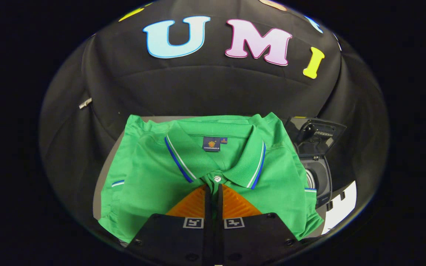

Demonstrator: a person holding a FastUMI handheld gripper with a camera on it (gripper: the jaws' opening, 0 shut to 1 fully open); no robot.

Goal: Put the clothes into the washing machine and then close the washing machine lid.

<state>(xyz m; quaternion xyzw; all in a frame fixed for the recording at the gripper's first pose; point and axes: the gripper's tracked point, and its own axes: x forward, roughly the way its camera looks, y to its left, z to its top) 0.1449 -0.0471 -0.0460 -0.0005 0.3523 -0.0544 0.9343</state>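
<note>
Claw (213, 188) pinches one green polo shirt (154, 173)

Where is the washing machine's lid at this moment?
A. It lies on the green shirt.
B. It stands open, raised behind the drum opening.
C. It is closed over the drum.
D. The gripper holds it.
B: the lid stands raised behind the open drum of the washing machine, beside the green shirt; the gripper is nearly shut over the shirt's placket, far from the lid.
</note>
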